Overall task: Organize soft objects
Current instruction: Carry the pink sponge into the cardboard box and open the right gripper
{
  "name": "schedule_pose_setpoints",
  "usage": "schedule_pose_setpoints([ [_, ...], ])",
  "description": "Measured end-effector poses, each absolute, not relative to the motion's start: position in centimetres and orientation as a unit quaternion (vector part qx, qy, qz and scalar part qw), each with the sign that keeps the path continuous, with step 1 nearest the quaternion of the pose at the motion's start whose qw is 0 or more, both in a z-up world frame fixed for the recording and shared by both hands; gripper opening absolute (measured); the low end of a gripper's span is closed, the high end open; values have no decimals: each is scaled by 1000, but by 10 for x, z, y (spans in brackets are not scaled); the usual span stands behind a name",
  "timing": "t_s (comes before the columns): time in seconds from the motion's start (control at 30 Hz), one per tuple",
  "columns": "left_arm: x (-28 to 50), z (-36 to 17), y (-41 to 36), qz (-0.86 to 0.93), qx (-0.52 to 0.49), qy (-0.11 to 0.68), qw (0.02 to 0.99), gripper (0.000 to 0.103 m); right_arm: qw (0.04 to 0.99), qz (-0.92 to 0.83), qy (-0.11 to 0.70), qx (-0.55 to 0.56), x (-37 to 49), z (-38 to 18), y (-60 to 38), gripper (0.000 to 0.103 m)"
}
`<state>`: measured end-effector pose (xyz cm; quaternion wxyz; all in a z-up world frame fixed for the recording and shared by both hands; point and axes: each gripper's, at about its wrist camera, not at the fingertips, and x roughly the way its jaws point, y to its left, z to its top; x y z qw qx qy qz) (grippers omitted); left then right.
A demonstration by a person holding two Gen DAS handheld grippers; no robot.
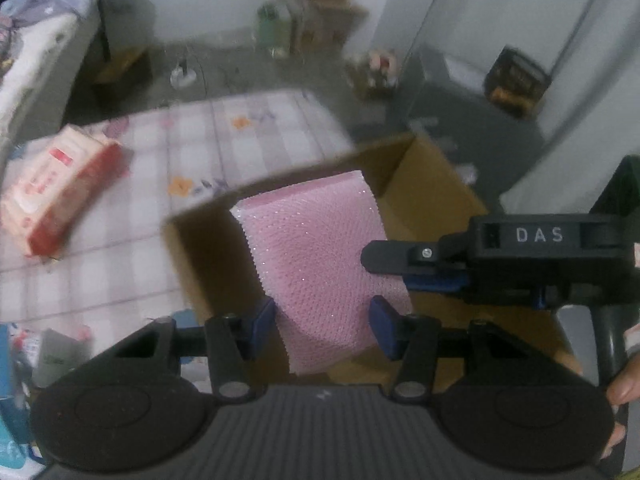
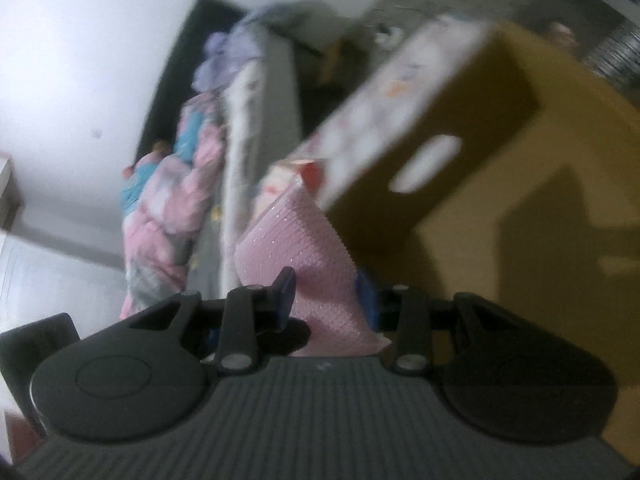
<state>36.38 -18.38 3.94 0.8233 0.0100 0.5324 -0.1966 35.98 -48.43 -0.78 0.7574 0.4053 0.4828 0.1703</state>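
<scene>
A: Left wrist view, item one?
B: Left gripper (image 1: 322,326), pointing steeply down, jaws clamping the near end of a pink pad (image 1: 320,252); both blue fingers (image 1: 382,326) are pressing its sides.

A: Where is the pad sitting?
B: It is hanging over the open mouth of a cardboard box (image 1: 432,184), free of the walls as far as the blur lets me tell.

A: Item two?
B: Right gripper (image 1: 416,266), reaching in from the right, its tips meeting the pad's right edge. A hand (image 1: 624,380) is showing at the right border.

A: Anything else?
B: A checked cloth (image 1: 192,160) is lying left of the box, with a red and white pack (image 1: 56,196) resting on it, well apart from the box.

A: Right wrist view?
B: Right gripper (image 2: 326,298) is gripping the same pad (image 2: 296,252), jaws closed on it, blue fingers (image 2: 285,292) flat against both faces.

A: And the box?
B: The box (image 2: 520,184) is filling the right side, a handle slot (image 2: 428,164) showing in its wall, just beside the pad.

A: Background?
B: Pink and blue bedding (image 2: 172,200) is lying to the left, heavily blurred
</scene>
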Motion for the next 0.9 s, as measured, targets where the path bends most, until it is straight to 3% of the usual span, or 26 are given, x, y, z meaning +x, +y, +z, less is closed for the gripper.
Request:
schedule_pose_setpoints([
  [0.17, 377, 2, -199, -179, 62, 542, 819, 65, 737, 160, 513, 411, 376, -62, -488, 34],
  [0.3, 384, -11, -191, -161, 53, 554, 815, 65, 730, 143, 540, 393, 396, -98, -473, 34],
  [0.9, 335, 70, -83, -148, -16, 473, 869, 76, 738, 109, 564, 353, 408, -130, -424, 33],
])
